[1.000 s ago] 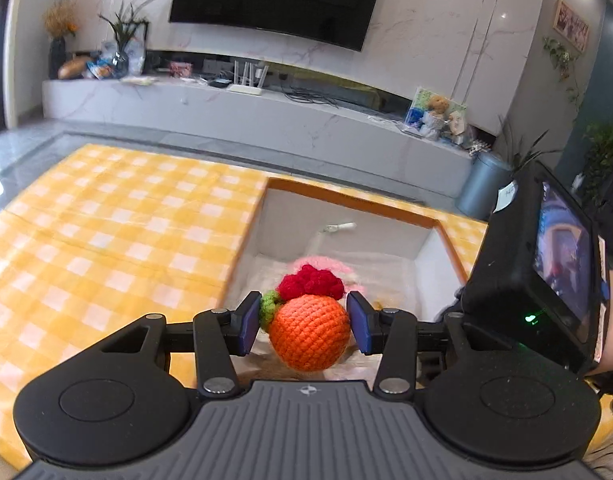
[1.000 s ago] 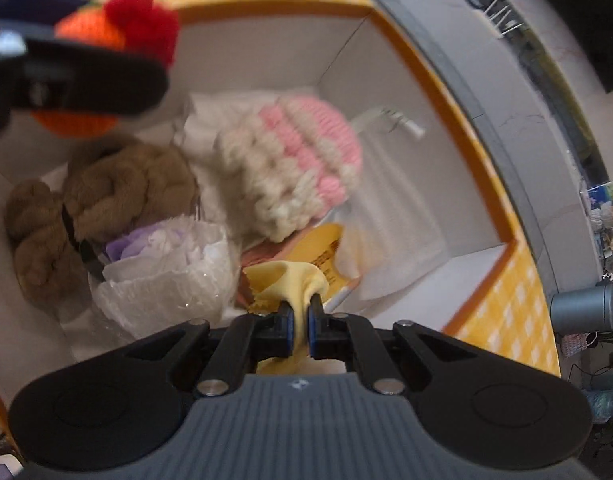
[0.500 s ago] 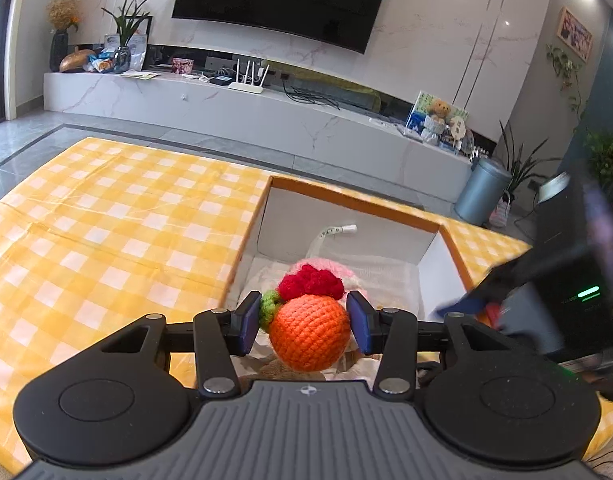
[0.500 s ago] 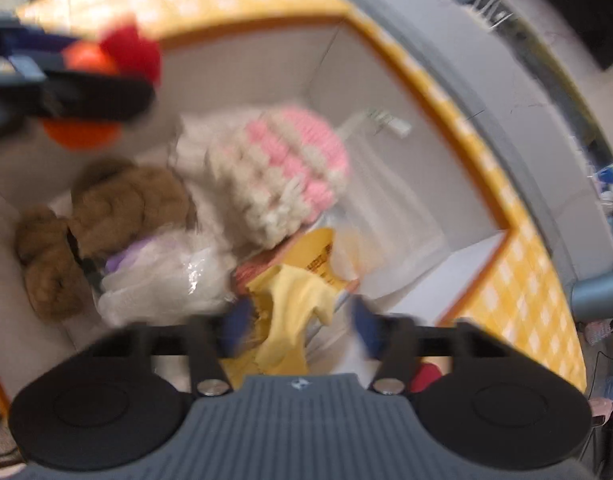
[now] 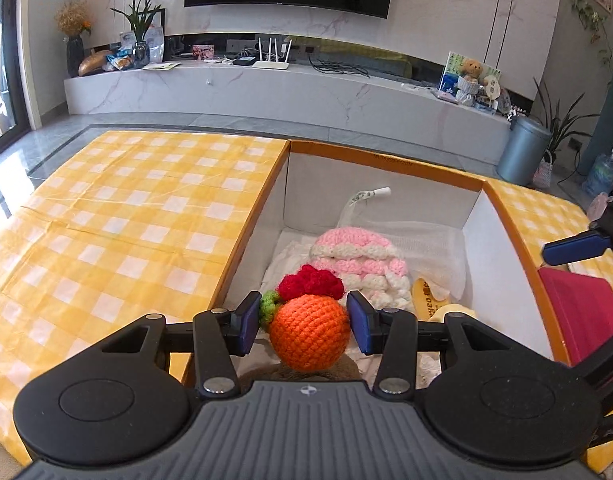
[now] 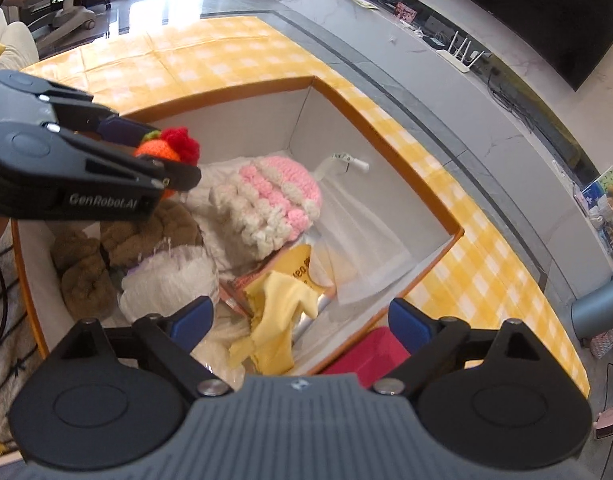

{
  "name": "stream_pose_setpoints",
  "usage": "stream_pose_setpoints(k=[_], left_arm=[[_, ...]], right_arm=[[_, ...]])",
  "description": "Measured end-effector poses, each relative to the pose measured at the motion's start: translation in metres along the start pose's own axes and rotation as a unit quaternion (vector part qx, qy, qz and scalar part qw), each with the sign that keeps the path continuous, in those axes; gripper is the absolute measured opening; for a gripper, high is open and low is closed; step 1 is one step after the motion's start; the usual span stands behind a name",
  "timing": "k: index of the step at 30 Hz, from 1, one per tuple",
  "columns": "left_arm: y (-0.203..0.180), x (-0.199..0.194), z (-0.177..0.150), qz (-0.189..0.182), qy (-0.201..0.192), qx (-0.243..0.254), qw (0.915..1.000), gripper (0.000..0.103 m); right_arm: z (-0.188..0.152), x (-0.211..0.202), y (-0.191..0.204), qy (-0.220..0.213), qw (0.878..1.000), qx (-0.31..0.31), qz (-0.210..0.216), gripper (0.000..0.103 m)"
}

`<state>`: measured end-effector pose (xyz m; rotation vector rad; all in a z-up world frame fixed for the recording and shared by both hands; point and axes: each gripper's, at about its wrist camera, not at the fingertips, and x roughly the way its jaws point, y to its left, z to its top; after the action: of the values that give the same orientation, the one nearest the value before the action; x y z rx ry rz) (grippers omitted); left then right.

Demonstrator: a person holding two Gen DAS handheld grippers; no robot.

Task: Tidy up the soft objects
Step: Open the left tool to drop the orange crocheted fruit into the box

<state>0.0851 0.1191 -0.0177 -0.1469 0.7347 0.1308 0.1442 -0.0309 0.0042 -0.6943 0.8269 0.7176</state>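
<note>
My left gripper (image 5: 302, 322) is shut on an orange crocheted ball (image 5: 309, 332) with a red and green tuft. It hangs over the near left part of an orange-rimmed box (image 5: 386, 162). In the right wrist view the ball (image 6: 158, 148) shows at the upper left. My right gripper (image 6: 300, 316) hovers over the box's near end, its jaws opening wide, with nothing pressed between the pads. Below them a yellow cloth (image 6: 278, 320) lies loose in the box. The box also holds a pink-and-white knitted hat (image 6: 274, 196), a brown plush (image 6: 146, 232) and a white bagged bundle (image 6: 170, 280).
The box (image 6: 234, 120) sits in a table covered with a yellow checked cloth (image 5: 126, 220). A red item (image 6: 370, 352) lies just outside the box's near right wall. A white mesh bag (image 6: 362, 240) lines the far end. A marble TV bench (image 5: 306, 92) stands beyond.
My right gripper has let go of the yellow cloth, opened wide and drawn up and back. The cloth has dropped into the box. My left gripper has drifted slightly forward, still holding the ball.
</note>
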Motion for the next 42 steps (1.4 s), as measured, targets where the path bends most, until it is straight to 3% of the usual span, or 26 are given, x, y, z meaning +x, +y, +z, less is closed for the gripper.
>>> stream_pose_setpoints(k=[3,4,6,9,11,14,20,26,29,34,42], left_arm=[[-0.001,0.0,0.0,0.013,-0.002,0.001,0.9999,0.056],[-0.001,-0.001,0.001,0.014,-0.006,0.002,0.9999,0.06],[0.001,-0.005,0.001,-0.006,-0.012,0.002,0.9999,0.08],[0.002,-0.009,0.002,-0.025,-0.016,-0.015,0.9994,0.092],[0.001,-0.01,0.003,-0.013,-0.012,-0.019,0.9997,0.095],[-0.008,-0.01,0.003,0.012,-0.003,0.016,0.9998,0.095],[-0.012,-0.011,0.002,0.021,0.009,0.01,0.9997,0.095],[-0.015,-0.025,0.005,0.024,-0.011,0.005,0.9996,0.095],[-0.022,-0.034,0.006,0.033,-0.033,0.014,0.9988,0.095],[-0.033,-0.051,0.008,0.0,-0.064,0.029,0.9976,0.091],[-0.058,-0.06,0.009,-0.019,-0.084,0.03,0.9958,0.092]], right_arm=[[-0.005,-0.003,-0.006,-0.003,1.0,0.012,-0.004,0.092],[-0.007,-0.005,-0.009,-0.005,1.0,0.018,-0.002,0.093],[-0.009,-0.009,-0.012,-0.009,1.0,0.026,0.001,0.092],[-0.011,-0.016,-0.016,-0.011,0.999,0.034,0.013,0.092],[-0.012,-0.02,-0.018,-0.017,0.999,0.044,0.016,0.092],[-0.013,-0.022,-0.018,-0.024,0.998,0.052,0.024,0.093],[-0.015,-0.017,-0.011,-0.029,0.998,0.056,0.031,0.093],[-0.016,-0.022,-0.014,-0.053,0.994,0.082,0.041,0.093],[-0.017,-0.031,-0.024,-0.085,0.99,0.111,0.034,0.093],[-0.021,-0.043,-0.039,-0.125,0.981,0.145,0.026,0.093],[-0.042,-0.065,-0.057,-0.149,0.975,0.167,-0.006,0.093]])
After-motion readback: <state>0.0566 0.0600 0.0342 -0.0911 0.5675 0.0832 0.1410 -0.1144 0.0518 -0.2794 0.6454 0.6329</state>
